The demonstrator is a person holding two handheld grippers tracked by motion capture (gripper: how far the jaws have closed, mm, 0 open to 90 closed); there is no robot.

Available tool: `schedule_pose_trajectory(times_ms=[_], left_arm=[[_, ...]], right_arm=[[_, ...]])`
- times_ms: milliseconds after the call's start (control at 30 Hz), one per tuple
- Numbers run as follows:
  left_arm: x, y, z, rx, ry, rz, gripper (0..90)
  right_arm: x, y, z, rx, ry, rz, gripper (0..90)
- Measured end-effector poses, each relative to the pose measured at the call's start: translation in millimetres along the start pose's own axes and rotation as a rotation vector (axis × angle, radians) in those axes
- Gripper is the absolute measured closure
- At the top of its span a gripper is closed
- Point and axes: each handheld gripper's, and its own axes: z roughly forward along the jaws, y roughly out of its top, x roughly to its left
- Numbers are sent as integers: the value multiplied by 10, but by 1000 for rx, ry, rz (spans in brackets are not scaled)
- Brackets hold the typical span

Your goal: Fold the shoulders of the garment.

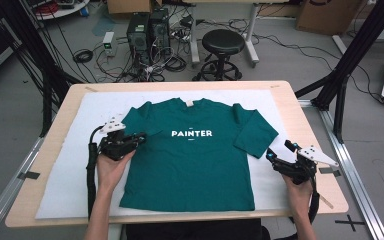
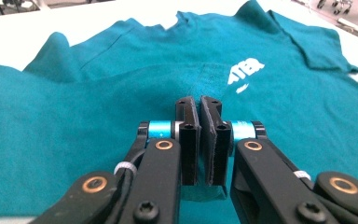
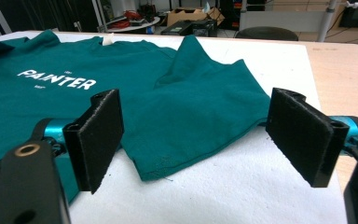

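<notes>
T-shirt point(image 1: 195, 160) lies flat on the white-padded desk point(image 1: 60, 170); left tongs point(image 1: 139, 138) pinch its folded-in sleeve, right tongs point(image 1: 279, 156) gape wide. Best carry the sleeve low, keeping its fold straight.

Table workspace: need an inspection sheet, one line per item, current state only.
Surface: wooden table with a white mat over most of it.
Job's things: teal T-shirt printed PAINTER, front up; its sleeve on the right claw's side lies spread on the mat, the other sleeve is folded in over the chest.
Clutter: nothing seen on the table.
Grippers: left claw shut on a fold of the shirt; right claw open, low over the mat beside the spread sleeve.
Cables: one black cable trails from the left claw along the forearm.
Surroundings: black stool, computer towers, loose floor cables.
</notes>
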Motion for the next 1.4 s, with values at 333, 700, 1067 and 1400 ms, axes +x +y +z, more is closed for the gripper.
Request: schedule_pose_trajectory(times_ms=[333, 700, 1067, 1400], left_arm=[[-395, 194, 424, -12, -56, 32, 858], [-921, 250, 991, 55, -138, 109, 857], [-1251, 233, 1306, 106, -200, 155, 857], [-1369, 251, 1402, 93, -235, 134, 856]], right_arm=[[0, 1, 5, 3, -2, -10, 195], [13, 5, 9, 14, -2, -10, 195], [13, 5, 9, 14, -2, -10, 195], [11, 6, 10, 15, -3, -9, 195]])
